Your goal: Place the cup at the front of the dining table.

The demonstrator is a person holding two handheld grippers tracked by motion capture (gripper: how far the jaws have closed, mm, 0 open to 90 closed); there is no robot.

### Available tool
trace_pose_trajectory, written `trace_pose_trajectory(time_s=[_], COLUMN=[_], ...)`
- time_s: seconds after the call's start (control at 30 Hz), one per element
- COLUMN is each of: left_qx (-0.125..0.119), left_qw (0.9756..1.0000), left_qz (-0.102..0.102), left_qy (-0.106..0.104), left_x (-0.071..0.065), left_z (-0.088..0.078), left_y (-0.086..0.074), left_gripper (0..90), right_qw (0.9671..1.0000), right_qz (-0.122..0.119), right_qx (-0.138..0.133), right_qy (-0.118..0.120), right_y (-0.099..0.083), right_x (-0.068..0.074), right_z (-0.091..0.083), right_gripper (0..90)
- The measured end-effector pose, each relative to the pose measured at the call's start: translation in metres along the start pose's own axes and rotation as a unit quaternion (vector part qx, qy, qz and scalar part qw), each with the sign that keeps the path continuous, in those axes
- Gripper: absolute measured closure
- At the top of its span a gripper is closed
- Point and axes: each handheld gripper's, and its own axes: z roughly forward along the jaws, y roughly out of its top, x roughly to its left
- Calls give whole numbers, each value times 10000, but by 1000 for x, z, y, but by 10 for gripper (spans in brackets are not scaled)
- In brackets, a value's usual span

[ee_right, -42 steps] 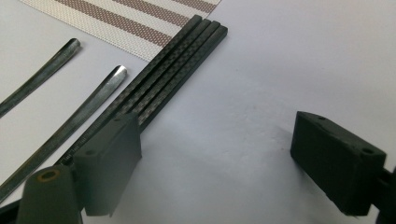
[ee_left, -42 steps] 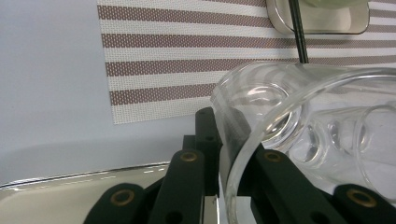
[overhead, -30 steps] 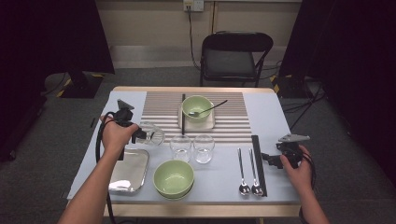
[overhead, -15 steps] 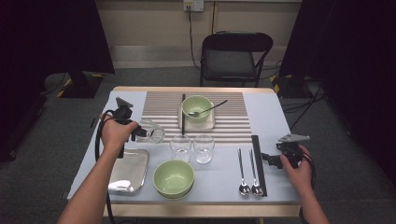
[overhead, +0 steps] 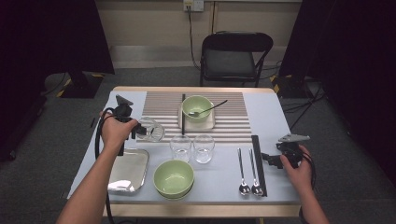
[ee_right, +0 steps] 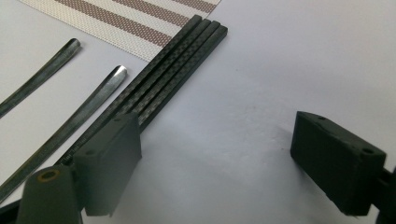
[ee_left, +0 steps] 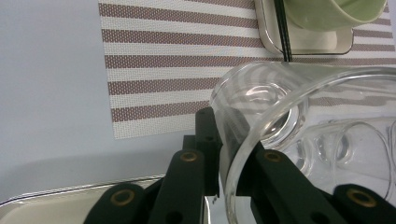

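Glass (overhead: 150, 129) seemingly unmoved in left claw (overhead: 138, 131)

Two green bowls (overhead: 173, 177), two upright glasses (overhead: 180, 147), two spoons (overhead: 243, 170), steel tray (overhead: 127, 171), striped placemat (overhead: 163, 105).

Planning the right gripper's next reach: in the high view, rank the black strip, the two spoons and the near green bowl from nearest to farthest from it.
1. black strip, just left of the right gripper.
2. two spoons, left of the strip.
3. near green bowl, farther left, at the table's front edge.
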Motion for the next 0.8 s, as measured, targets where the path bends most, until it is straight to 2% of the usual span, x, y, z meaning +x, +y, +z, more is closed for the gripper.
trace_pose_trajectory(time_s=[0.2,0.27,0.37,0.43,0.8], left_qx=[22,-33,-10,-48,-36], left_qw=[10000,10000,10000,10000,10000], left_qz=[67,-10,53,-10,-17], left_qy=[19,-7,34,13,-44], left_x=[0,-1,-1,-3,-2], left_z=[0,1,0,0,3], left_y=[2,3,5,6,9], left_gripper=[856,856,856,856,856], right_qw=[10000,10000,10000,10000,10000], right_qz=[0,4,0,2,0], right_qx=[-1,3,0,0,-1], right_qy=[1,-1,0,2,1], right_y=[0,0,0,0,0], right_x=[0,0,0,0,0], right_z=[0,0,0,0,0], right_gripper=[153,153,153,153,153])
